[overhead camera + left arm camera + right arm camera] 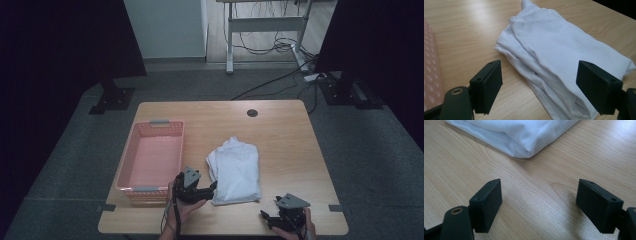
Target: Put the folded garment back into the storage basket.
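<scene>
The folded white garment (235, 171) lies mid-table, its near-left corner just ahead of the left gripper (212, 190) — jaws spread wide, nothing held. The right gripper (265, 216) (also agape) sits near the front edge, apart from the cloth. A pink basket (131, 150) stands left.

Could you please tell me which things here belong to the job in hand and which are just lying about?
In the job: folded white garment, pink basket, left gripper, right gripper.

Lying about: cables on the floor, white desk frame, round grommet in the table.
</scene>
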{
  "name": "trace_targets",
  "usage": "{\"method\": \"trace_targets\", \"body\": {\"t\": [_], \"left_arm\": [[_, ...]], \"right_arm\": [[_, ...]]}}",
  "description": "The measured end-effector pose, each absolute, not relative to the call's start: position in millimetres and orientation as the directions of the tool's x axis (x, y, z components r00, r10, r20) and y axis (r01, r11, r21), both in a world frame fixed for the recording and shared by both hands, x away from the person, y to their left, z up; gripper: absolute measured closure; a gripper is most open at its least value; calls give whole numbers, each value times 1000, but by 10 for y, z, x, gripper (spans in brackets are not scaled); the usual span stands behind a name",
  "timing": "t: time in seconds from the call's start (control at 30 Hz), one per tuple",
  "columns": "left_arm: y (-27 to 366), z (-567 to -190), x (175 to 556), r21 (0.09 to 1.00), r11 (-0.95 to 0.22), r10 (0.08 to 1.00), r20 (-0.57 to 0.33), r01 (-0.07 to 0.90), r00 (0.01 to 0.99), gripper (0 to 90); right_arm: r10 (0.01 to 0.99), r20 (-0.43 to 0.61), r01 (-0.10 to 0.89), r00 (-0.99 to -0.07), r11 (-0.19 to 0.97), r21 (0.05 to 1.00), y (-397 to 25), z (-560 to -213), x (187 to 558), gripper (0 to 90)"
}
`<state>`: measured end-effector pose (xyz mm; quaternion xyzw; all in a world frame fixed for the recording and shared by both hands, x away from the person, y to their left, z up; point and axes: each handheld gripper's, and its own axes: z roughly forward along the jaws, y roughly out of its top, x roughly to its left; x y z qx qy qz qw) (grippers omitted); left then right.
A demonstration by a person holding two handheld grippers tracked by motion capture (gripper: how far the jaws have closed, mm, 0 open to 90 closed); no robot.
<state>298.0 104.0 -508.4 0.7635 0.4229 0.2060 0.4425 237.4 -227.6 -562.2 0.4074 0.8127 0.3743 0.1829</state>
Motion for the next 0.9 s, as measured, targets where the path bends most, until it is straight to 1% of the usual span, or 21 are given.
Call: {"method": "trace_targets", "body": {"t": [0.13,0.9], "left_arm": [[1026,-5077,3015,848,-260,826,-51,461,561,201],[971,-5087,3198,852,-231,830,-79,469,553,194]], "right_arm": [[799,8,525,-601,387,758,-2276,-5623,2374,207],[798,10,524,-603,387,759,-2276,-5625,2374,204]]}}
